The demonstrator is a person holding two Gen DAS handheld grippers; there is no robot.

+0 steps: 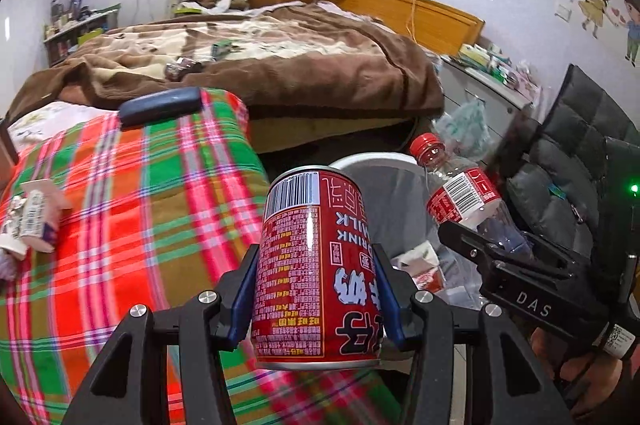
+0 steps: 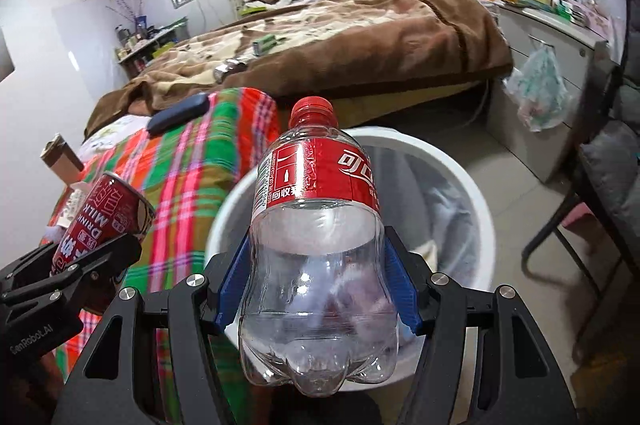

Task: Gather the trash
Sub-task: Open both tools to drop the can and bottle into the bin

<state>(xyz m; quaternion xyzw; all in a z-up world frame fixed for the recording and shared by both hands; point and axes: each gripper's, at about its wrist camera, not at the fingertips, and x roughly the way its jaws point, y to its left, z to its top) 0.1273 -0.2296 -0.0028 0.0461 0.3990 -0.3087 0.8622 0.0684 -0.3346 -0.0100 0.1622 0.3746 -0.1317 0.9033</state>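
My left gripper (image 1: 316, 299) is shut on a red milk-drink can (image 1: 316, 265), held upside down over the edge of the plaid bedspread (image 1: 120, 205). My right gripper (image 2: 320, 283) is shut on an empty clear cola bottle (image 2: 320, 237) with a red cap and red label, held above the white trash bin (image 2: 472, 197). In the left wrist view the bottle (image 1: 460, 197) and the right gripper (image 1: 504, 249) show at the right, over the bin (image 1: 372, 159), which is lined and holds paper scraps. The right wrist view shows the can (image 2: 106, 213) at the lower left.
A crumpled white wrapper (image 1: 28, 221) lies on the plaid spread at the left, a dark case (image 1: 160, 105) farther back. A brown blanket (image 1: 260, 61) carries small items. A grey padded chair (image 1: 568, 161) stands right of the bin, a plastic bag (image 2: 540, 89) hangs from a drawer unit.
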